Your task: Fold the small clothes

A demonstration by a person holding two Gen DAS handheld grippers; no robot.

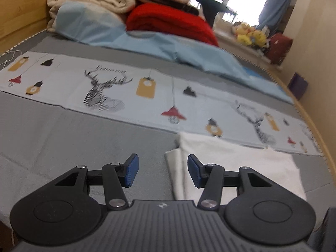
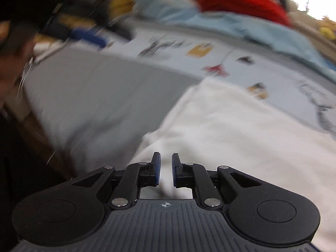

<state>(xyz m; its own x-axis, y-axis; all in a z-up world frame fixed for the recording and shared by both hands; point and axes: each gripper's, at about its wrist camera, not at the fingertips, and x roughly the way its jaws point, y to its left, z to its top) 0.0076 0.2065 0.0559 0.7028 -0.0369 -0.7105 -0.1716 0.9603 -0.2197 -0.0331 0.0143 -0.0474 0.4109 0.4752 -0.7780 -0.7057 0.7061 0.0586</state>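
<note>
Jaws: left gripper (image 1: 162, 171) open and empty above the white garment's (image 1: 235, 166) edge; right gripper (image 2: 166, 169) nearly closed, whether it pinches cloth cannot be told. Garment lies on the bed (image 1: 63, 138); probably light, limp; best taken at a corner

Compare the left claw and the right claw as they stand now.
The left claw stands wide open with nothing between its pads; the right claw is nearly closed, with a narrow gap.

The left claw hangs over the left edge of the white garment; the right claw is over the cloth itself, white fabric showing in its gap, though a pinch cannot be told.

Both have blue pads and black linkages.
</note>
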